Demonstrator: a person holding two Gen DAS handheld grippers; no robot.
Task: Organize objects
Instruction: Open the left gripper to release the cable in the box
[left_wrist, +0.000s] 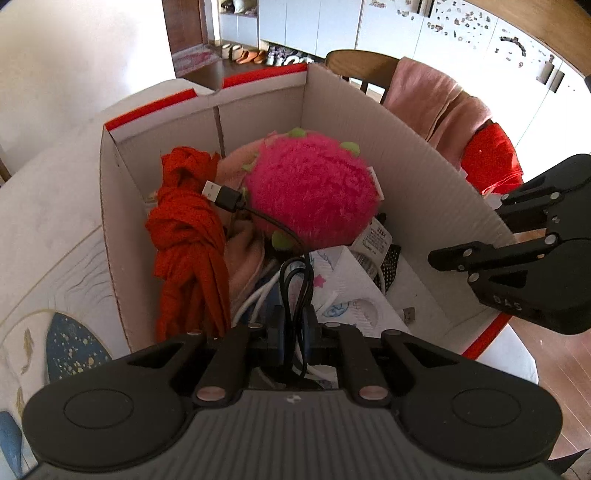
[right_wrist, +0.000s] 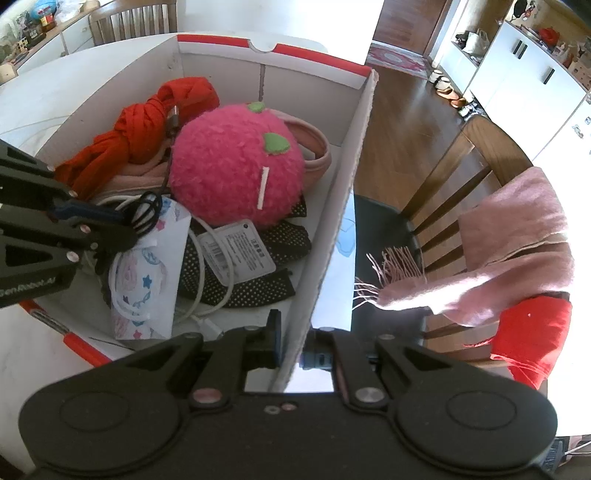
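Note:
A white cardboard box (left_wrist: 369, 122) with red trim stands on the table, filled with a pink plush ball (left_wrist: 314, 192), a knotted red scarf (left_wrist: 184, 236), a patterned face mask (left_wrist: 347, 291) and cables. My left gripper (left_wrist: 295, 328) hangs inside the box, shut on the loops of a black USB cable (left_wrist: 291, 280) whose plug (left_wrist: 216, 192) rests against the plush. In the right wrist view the left gripper (right_wrist: 125, 221) holds those cable loops (right_wrist: 147, 214) above the mask (right_wrist: 147, 273). My right gripper (right_wrist: 291, 350) is shut on the box wall (right_wrist: 332, 206), one finger on each side.
A wooden chair (right_wrist: 454, 192) beside the box carries a pink fringed scarf (right_wrist: 517, 251) and a red cloth (right_wrist: 532, 332). The box also holds a white cable (right_wrist: 218, 273), dotted black fabric (right_wrist: 255, 288) and a label (right_wrist: 240, 247). The white table (left_wrist: 55, 221) extends left.

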